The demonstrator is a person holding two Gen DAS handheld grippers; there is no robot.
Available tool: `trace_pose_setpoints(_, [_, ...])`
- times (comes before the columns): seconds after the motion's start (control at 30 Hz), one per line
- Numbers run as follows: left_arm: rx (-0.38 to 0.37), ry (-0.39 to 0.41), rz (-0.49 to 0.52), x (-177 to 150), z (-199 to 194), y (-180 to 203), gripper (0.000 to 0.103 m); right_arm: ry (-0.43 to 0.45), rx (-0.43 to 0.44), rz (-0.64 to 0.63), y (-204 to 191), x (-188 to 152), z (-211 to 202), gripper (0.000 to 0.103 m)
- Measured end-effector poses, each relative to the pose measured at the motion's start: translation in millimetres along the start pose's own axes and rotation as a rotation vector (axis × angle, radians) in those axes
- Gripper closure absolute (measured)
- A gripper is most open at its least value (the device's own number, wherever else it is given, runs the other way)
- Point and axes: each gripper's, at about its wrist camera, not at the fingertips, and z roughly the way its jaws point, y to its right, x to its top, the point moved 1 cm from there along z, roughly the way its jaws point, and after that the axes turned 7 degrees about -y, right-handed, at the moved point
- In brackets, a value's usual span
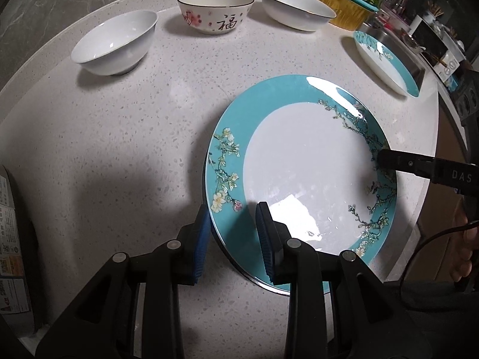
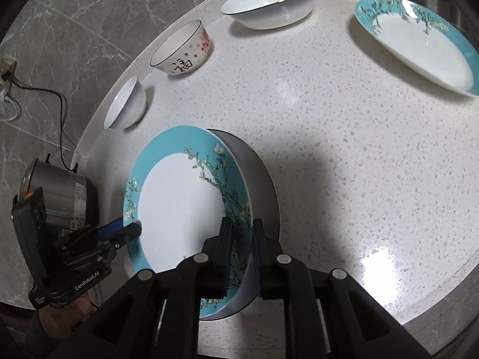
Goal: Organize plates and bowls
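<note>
step: two-gripper carry of teal floral plate (image 1: 299, 179) | left gripper (image 1: 232, 233) clamped on its near rim | right gripper (image 2: 241, 257) clamped on opposite rim | plate low over speckled countertop (image 1: 134, 125), tilted | tip: level it, lower both sides together, release only once seated; second teal plate (image 2: 419, 39) likely stack target

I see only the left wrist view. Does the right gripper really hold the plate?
Observer: Yes. The right gripper has the rim of the plate between its fingers, shut on it.
Operator: What is the labelled thing at my left edge?
Observer: A steel pot. It stands beside the plate, close to the left gripper.
Operator: Is the pot plugged in?
Observer: A black cable runs from the pot up the wall toward a socket.
</note>
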Motion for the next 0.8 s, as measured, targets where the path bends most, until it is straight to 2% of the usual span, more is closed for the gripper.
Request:
trace_pose_setpoints(0.23, [0.086,0.007,0.079,3.9,4.0,14.6,0.075,0.022,-0.098,-0.084,-9.4,-3.0,4.3,0.085])
trace_pose_setpoints(0.33, [0.126,0.003,0.115,4.1,7.6,22.5,0.072,0.032,-0.167,-0.145,-18.2,-3.8,5.5,0.085])
trace_pose_setpoints(0.4, [0.122,0.006,0.114,1.9,6.8,23.7,0.068,0.038,-0.217,-0.183,-23.8,-3.6,6.3,0.083])
trace_pose_setpoints(0.5, [0.135,0.011,0.134,1.5,8.0,25.3,0.068,0.043,-0.262,-0.218,-29.0,-4.3,7.3,0.082])
trace_pose_setpoints(0.73, [0.126,0.023,0.108,-0.9,5.0,22.4,0.065,0.060,-0.405,-0.369,-46.4,-14.4,16.0,0.079])
trace_pose_setpoints(0.8, [0.118,0.033,0.082,1.2,1.1,17.1,0.057,0.064,-0.420,-0.391,-48.6,-15.3,17.4,0.078])
